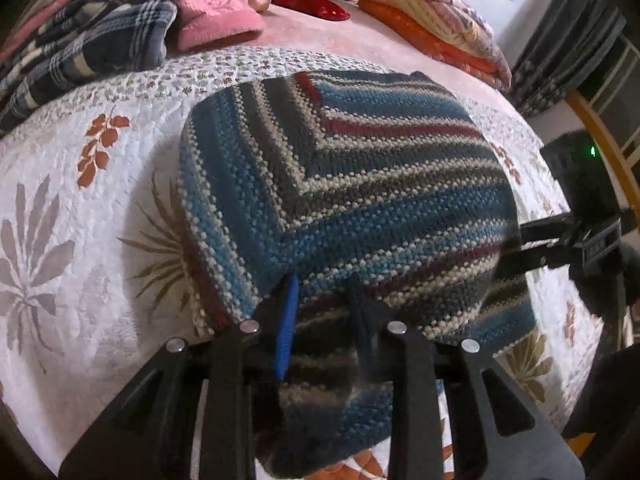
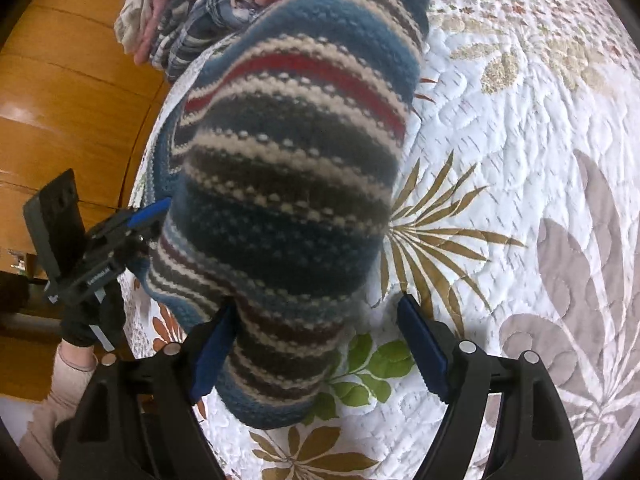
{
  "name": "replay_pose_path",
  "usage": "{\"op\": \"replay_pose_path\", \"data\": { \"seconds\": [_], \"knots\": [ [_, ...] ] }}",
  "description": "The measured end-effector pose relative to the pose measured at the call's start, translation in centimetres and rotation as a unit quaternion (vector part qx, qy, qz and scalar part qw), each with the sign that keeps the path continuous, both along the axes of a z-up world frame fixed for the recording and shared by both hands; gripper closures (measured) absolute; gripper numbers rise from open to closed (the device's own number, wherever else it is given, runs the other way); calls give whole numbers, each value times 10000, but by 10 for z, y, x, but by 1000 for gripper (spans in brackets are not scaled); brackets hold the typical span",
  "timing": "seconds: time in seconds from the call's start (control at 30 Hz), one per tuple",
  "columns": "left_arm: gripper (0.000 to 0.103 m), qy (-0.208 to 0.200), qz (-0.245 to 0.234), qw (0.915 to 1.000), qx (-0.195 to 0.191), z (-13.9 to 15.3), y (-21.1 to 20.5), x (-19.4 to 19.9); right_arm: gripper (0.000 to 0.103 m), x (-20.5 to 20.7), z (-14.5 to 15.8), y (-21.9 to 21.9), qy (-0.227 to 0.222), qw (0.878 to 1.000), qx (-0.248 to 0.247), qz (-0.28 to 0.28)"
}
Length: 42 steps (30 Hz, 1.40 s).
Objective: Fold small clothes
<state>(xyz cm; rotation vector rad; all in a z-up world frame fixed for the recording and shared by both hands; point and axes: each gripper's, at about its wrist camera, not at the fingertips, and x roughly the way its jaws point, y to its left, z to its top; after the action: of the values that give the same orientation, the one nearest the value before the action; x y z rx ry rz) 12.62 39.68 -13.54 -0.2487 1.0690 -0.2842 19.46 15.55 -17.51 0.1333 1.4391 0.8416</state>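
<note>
Striped knit sweater [image 1: 340, 184] edge pinched, seemingly, by left hand-held gripper [image 1: 322, 300].

Your pictures are bright with soft, even light. The edges bend round and go black at the corners. The striped sweater [image 2: 288, 184] looks blurry up close, and the wooden floor [image 2: 72, 92] shines with glare.

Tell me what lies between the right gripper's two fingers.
In the right wrist view, the right gripper stands open; the striped knit garment's lower end and bare floral quilt lie between.
</note>
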Motion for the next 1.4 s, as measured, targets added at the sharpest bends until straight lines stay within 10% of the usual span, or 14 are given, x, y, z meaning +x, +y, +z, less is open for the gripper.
{"op": "replay_pose_path", "data": {
  "seconds": [0.1, 0.23, 0.9, 1.03, 1.13, 1.23, 1.4],
  "knots": [
    [72, 50, 111, 9985, -542, 13, 15, -2, 22, -3, 6, 2, -126, 9999, -8, 32],
    [21, -144, 443, 9921, -1164, 43, 43, -4, 22, 2, 22, -6, -138, 9991, 393, -100],
    [15, 849, 18, 9618, -2604, -41, 44, 61, 6, 39, -1, 4, 639, 9916, 1047, -407],
    [18, 884, -141, 9664, -2410, -44, 24, 64, 3, 46, -14, 11, 828, 9871, 1241, -582],
    [44, 881, -153, 9755, -2009, -40, 15, 63, 11, 47, -12, 15, 670, 9891, 1187, -550],
    [67, 837, 59, 9644, -2508, -43, 21, 58, 34, 46, -3, 9, 520, 9912, 1110, -495],
    [72, 550, -47, 9590, -2778, -24, -2, 47, 40, 36, 30, -7, 205, 9940, 1006, -365]
  ]
}}
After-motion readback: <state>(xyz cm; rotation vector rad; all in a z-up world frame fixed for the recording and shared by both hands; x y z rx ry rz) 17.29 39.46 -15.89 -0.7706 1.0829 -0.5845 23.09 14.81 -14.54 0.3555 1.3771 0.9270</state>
